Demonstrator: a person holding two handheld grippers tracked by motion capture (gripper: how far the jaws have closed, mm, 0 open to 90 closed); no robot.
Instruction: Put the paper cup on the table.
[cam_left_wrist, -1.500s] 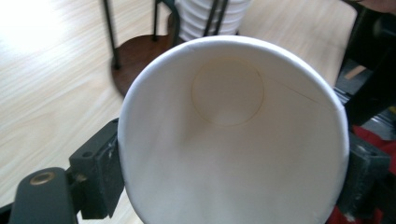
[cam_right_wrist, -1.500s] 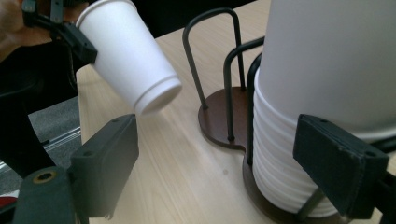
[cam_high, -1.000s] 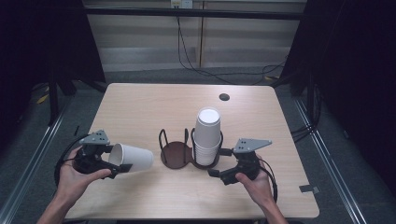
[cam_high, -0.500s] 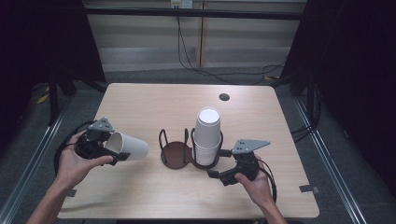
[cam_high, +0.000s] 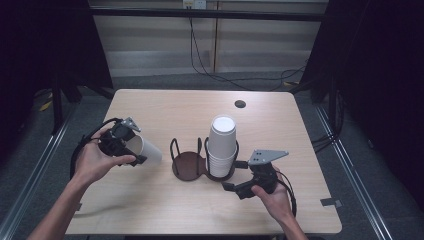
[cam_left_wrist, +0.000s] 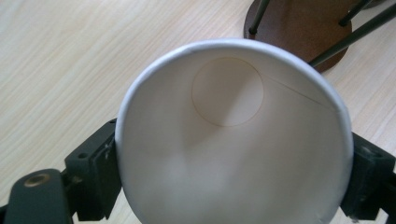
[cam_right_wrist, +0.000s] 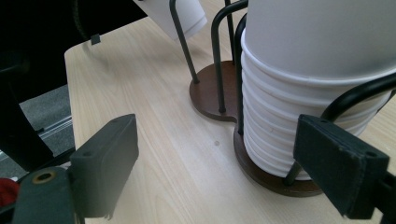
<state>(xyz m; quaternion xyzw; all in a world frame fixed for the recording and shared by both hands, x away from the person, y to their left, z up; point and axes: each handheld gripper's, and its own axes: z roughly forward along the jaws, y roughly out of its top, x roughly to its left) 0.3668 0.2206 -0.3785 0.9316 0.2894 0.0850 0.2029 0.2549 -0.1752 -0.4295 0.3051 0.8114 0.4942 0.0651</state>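
Paper cup (cam_high: 145, 150) lies sideways, base toward holder (cam_high: 189, 163), mouth toward left tongs (cam_high: 123, 146).

No readable writing anywhere

The white paper cup (cam_left_wrist: 233, 140) is showing a plain, unprinted inside, and the stack of white paper cups (cam_right_wrist: 317, 93), brown wooden holder base (cam_right_wrist: 210, 93) and pale wooden table (cam_high: 165, 210) are bearing no labels, brands or numbers.

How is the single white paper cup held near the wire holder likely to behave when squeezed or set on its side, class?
The paper cup is thin-walled, so it probably dents if the left hand-held gripper, whose jaws have just been opening either side of it, squeezes hard. Empty, it is likely very light. Tapered and round, on its side it would probably roll in a curve.
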